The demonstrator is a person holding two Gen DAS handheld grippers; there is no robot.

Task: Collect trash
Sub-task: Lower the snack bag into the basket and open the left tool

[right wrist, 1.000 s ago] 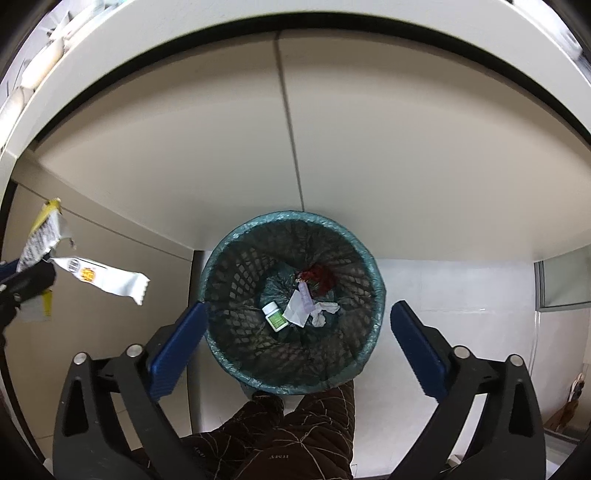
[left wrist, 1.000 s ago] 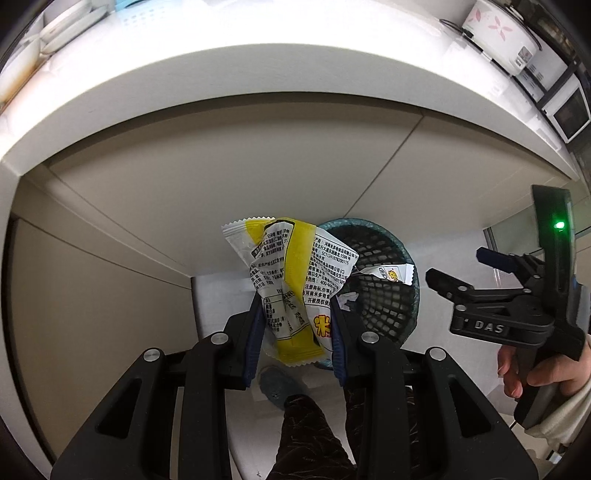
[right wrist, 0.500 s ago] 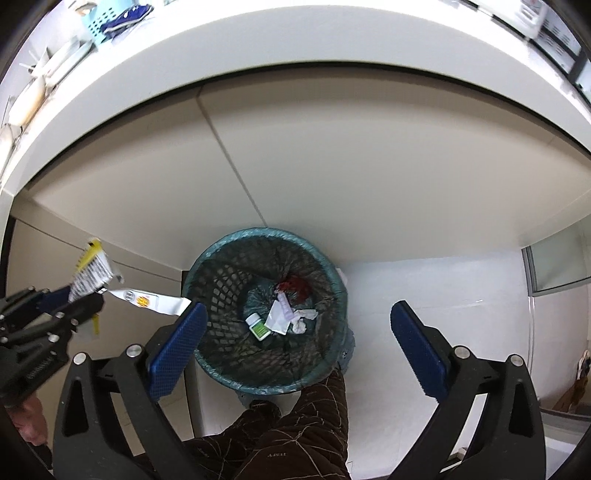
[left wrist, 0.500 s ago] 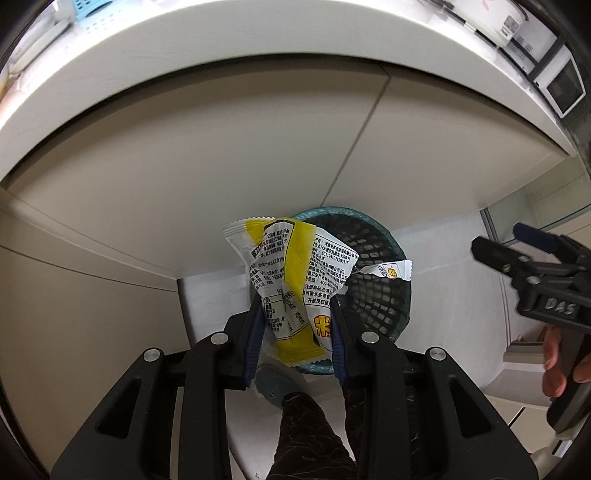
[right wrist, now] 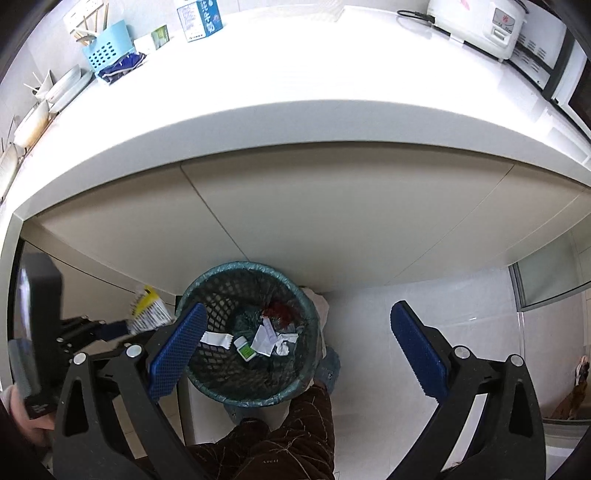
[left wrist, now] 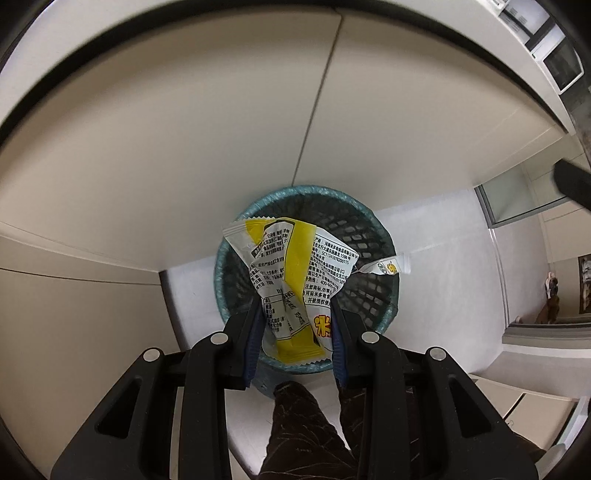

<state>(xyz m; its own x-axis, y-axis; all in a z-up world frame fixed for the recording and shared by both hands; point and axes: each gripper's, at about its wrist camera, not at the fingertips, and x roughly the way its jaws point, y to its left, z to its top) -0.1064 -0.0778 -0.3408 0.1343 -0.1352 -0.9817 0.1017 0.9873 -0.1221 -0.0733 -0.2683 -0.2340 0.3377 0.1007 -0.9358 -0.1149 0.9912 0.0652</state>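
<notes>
A yellow-and-white snack wrapper is clamped between the blue pads of my left gripper, which is shut on it right above the teal mesh bin. A thin white wrapper strip sticks out to the wrapper's right. In the right wrist view my right gripper is open and holds nothing, high over the bin. Inside lie a small green-and-white bottle, white paper scraps and something red. The left gripper shows at the bin's left edge, the strip hanging over the opening.
The bin stands on a white tiled floor against beige cabinet doors under a white counter. A blue basket, a carton and a rice cooker stand on the counter. The person's trouser leg is beside the bin.
The left gripper has come down and over the bin with the wrapper still held. The right gripper has risen and drawn back, so the bin looks smaller and the counter top shows.
</notes>
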